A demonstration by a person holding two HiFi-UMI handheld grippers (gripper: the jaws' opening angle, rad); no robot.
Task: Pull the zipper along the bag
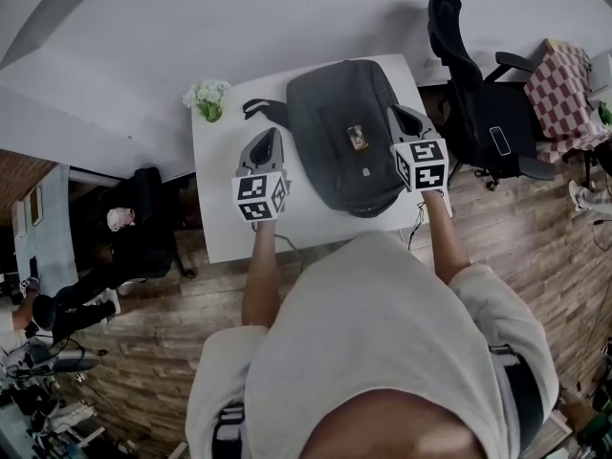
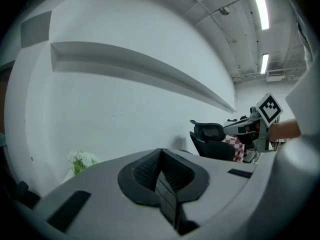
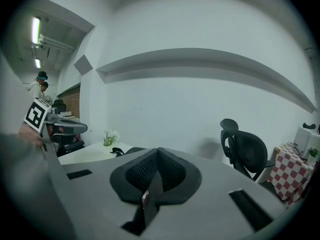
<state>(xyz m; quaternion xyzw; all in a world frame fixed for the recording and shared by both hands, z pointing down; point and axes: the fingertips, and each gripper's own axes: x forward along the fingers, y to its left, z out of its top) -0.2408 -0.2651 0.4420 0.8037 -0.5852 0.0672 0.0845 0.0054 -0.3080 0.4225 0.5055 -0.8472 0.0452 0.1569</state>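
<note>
A dark grey backpack (image 1: 344,132) lies flat on the white table (image 1: 225,228), its black strap (image 1: 256,106) trailing to the left. My left gripper (image 1: 272,132) hovers just left of the bag, apart from it, jaws shut on nothing. My right gripper (image 1: 394,109) hovers over the bag's right edge, also shut. In the left gripper view, the left gripper (image 2: 161,151) has its pads pressed together, nothing between them. The right gripper (image 3: 159,150) looks the same in its own view, save a small pale sliver low in the seam that I cannot identify. The zipper pull is not visible.
A small pot of white flowers (image 1: 207,98) stands at the table's far left corner. A black office chair (image 1: 478,94) sits right of the table, with a red-checked cloth (image 1: 564,89) beyond it. A person (image 1: 124,228) sits on the left. A white wall is behind.
</note>
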